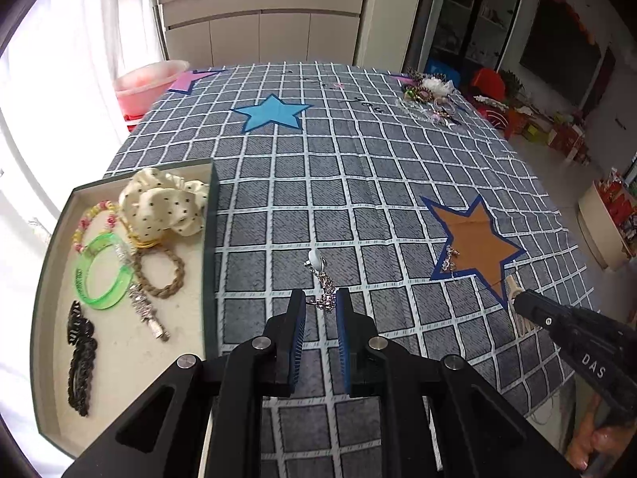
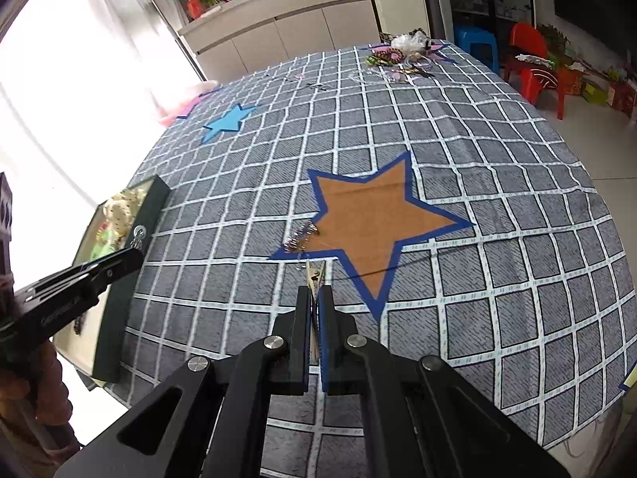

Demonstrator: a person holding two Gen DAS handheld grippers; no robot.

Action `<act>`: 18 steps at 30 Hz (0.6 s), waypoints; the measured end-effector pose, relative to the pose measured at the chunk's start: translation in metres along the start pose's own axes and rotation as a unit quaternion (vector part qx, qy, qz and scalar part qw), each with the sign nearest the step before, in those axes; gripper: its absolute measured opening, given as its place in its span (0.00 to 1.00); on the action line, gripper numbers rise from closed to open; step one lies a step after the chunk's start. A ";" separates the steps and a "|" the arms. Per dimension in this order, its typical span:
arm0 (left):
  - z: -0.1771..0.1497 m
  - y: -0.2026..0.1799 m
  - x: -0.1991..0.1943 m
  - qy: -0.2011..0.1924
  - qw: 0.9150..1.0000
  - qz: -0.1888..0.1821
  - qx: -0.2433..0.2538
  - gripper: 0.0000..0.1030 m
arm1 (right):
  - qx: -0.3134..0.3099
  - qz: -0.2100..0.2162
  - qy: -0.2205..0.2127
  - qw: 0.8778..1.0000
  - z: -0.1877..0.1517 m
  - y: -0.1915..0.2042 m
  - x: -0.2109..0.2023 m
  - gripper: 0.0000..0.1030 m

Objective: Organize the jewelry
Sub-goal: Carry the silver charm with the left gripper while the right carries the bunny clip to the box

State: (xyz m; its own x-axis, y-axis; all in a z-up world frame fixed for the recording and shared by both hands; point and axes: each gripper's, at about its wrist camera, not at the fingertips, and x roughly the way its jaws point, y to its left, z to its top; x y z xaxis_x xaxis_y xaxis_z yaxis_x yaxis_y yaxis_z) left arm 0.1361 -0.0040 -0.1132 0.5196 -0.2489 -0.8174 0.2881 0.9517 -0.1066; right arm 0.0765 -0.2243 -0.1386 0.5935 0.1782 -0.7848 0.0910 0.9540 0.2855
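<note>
Two claws work over our bench. Our left claw [image 1: 321, 306] stands narrow, its blue pads pinched on a rhinestone chain [image 1: 324, 292] that pokes up past the fingertips and ends in a small white clasp piece [image 1: 314, 259]; the right wrist view shows this claw [image 2: 133, 257] beside the tray's dark wall with the silvery piece [image 2: 138, 236] at its tip. Our right claw [image 2: 315, 298] is fully closed on a metal alligator hair clip [image 2: 314, 273], whose pointed beak juts out beyond the fingertips.

Just past the clip, a small sparkly earring or charm [image 2: 300, 237] lies on the left point of the brown star [image 2: 374, 215] printed on the grey checked cloth [image 1: 358, 183]. A thin dark thread [image 2: 398, 267] crosses the star's lower arm.

To the left sits an open tray [image 1: 211, 239] with a pale floor. In it we see a cream dotted scrunchie [image 1: 167, 203], a pastel bead bracelet [image 1: 93, 219], a clear green bangle [image 1: 101, 275], a braided brown hair tie [image 1: 159, 273], a rhinestone barrette [image 1: 145, 310] and black claw clips [image 1: 81, 362].

Further out, a blue star [image 1: 272, 113] marks the cloth, and a heap of unsorted hair ties and bracelets [image 1: 428, 93] lies at the far right corner, well apart from the tray.
</note>
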 end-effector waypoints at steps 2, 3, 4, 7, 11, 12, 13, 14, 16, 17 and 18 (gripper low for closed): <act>-0.003 0.005 -0.007 -0.003 1.000 0.004 -0.004 0.22 | -0.004 0.004 -0.003 1.000 0.002 0.004 -0.004 0.03; -0.005 0.007 -0.010 -0.004 1.000 0.006 -0.005 0.22 | -0.007 0.007 -0.005 1.000 0.003 0.007 -0.006 0.03; -0.006 0.010 -0.014 -0.005 1.000 0.008 -0.005 0.22 | -0.008 0.011 -0.006 1.000 0.003 0.010 -0.008 0.03; -0.012 0.017 -0.023 -0.007 1.000 0.013 -0.007 0.22 | -0.017 0.020 -0.009 1.000 0.005 0.021 -0.013 0.03; -0.021 0.027 -0.034 -0.014 1.000 0.018 -0.013 0.22 | -0.036 0.032 -0.009 0.999 0.007 0.041 -0.017 0.03; -0.023 0.030 -0.036 -0.016 1.000 0.019 -0.016 0.22 | -0.041 0.034 -0.009 0.999 0.007 0.046 -0.017 0.03; -0.025 0.034 -0.039 -0.017 0.999 0.020 -0.018 0.22 | -0.047 0.036 -0.009 0.998 0.007 0.053 -0.018 0.03; -0.026 0.037 -0.041 -0.018 0.999 0.021 -0.020 0.22 | -0.052 0.038 -0.009 0.998 0.007 0.058 -0.018 0.03; -0.030 0.045 -0.044 -0.021 0.999 0.024 -0.025 0.22 | -0.061 0.046 -0.008 0.997 0.007 0.071 -0.018 0.03; -0.031 0.049 -0.046 -0.023 0.999 0.026 -0.027 0.22 | -0.065 0.051 -0.006 0.997 0.008 0.076 -0.018 0.03; -0.033 0.053 -0.048 -0.024 0.999 0.027 -0.030 0.22 | -0.068 0.055 -0.005 0.996 0.008 0.082 -0.017 0.03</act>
State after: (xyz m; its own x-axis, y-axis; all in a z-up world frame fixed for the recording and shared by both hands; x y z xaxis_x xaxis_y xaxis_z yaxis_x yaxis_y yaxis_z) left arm 0.1002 0.0647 -0.0982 0.5712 -0.2041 -0.7950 0.2106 0.9726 -0.0984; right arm 0.0799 -0.1513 -0.0972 0.6022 0.2817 -0.7470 -0.0843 0.9529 0.2913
